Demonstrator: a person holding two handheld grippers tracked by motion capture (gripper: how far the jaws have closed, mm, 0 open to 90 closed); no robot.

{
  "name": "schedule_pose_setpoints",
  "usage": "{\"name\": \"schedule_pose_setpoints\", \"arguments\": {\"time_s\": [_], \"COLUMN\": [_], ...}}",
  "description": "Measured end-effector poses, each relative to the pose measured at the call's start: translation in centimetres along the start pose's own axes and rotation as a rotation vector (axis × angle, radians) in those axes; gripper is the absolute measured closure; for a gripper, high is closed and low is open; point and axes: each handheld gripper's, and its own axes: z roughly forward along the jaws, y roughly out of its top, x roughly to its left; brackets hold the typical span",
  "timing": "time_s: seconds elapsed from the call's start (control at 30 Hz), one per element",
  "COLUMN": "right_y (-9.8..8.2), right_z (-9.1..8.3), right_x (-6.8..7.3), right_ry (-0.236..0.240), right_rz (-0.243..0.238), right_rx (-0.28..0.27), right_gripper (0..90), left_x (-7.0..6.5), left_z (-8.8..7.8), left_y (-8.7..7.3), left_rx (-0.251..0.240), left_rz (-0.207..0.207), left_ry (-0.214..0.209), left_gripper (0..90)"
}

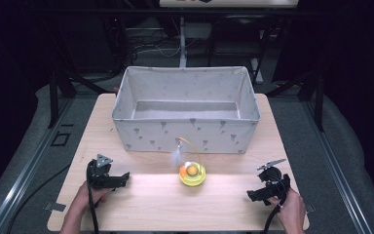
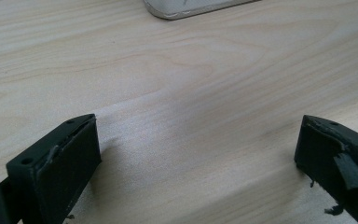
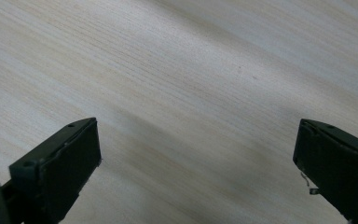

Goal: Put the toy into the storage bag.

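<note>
Black left claw (image 1: 121,177) and right claw (image 1: 251,196) both released, jaws spread wide over bare pale wood tabletop (image 1: 141,195). Between them, well apart from each, yellow bowl-like toy (image 1: 192,173) with orange ball, just before grey patterned fabric box (image 1: 185,130). No readable writing.

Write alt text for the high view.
A person's hands hold a black tool at each front corner of a light wooden table, left tool and right tool both resting open. Between them sits a small yellow basket with an arched handle, in front of a large empty grey fabric bin.
</note>
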Motion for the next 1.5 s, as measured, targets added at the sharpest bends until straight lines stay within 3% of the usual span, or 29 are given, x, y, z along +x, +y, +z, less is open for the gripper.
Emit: {"name": "schedule_pose_setpoints", "arguments": {"time_s": [0.27, 0.53, 0.73, 0.8, 1.03, 1.07, 1.23, 1.27, 1.5], "right_y": [0.3, 1.4, 2.2, 2.7, 3.8, 4.4, 5.5, 6.4, 9.4], "right_z": [-0.4, -1.0, -1.7, -2.1, -2.7, -2.9, -3.4, -3.7, -4.5], "right_x": [0.4, 1.9, 3.0, 3.1, 4.2, 5.0, 6.3, 7.2, 9.8], "right_ry": [-0.015, -0.032, -0.025, -0.007, 0.044, 0.062, 0.104, 0.126, 0.150], "right_rz": [-0.027, -0.086, -0.108, -0.145, -0.197, -0.233, -0.302, -0.339, -0.430], "right_rx": [0.014, 0.042, 0.028, 0.059, 0.069, 0.080, 0.087, 0.100, 0.116], "right_gripper": [1.6, 1.4, 0.9, 0.9, 0.0, 0.0, 0.0, 0.0, 0.1], "left_x": [0.0, 0.0, 0.0, 0.0, 0.0, 0.0, 0.0, 0.0, 0.0], "left_z": [0.0, 0.0, 0.0, 0.0, 0.0, 0.0, 0.0, 0.0, 0.0], "left_y": [0.0, 0.0, 0.0, 0.0, 0.0, 0.0, 0.0, 0.0, 0.0], "left_rx": [0.000, -0.001, -0.001, 0.000, -0.001, -0.001, -0.001, -0.001, -0.002], "left_rz": [0.000, -0.001, -0.001, 0.000, 0.000, -0.001, -0.002, -0.002, 0.000], "left_ry": [0.000, -0.001, 0.000, 0.000, 0.000, 0.000, 0.000, -0.001, 0.001], "left_gripper": [0.1, 0.1, 0.1, 0.1, 0.1, 0.1, 0.1, 0.1, 0.1]}}
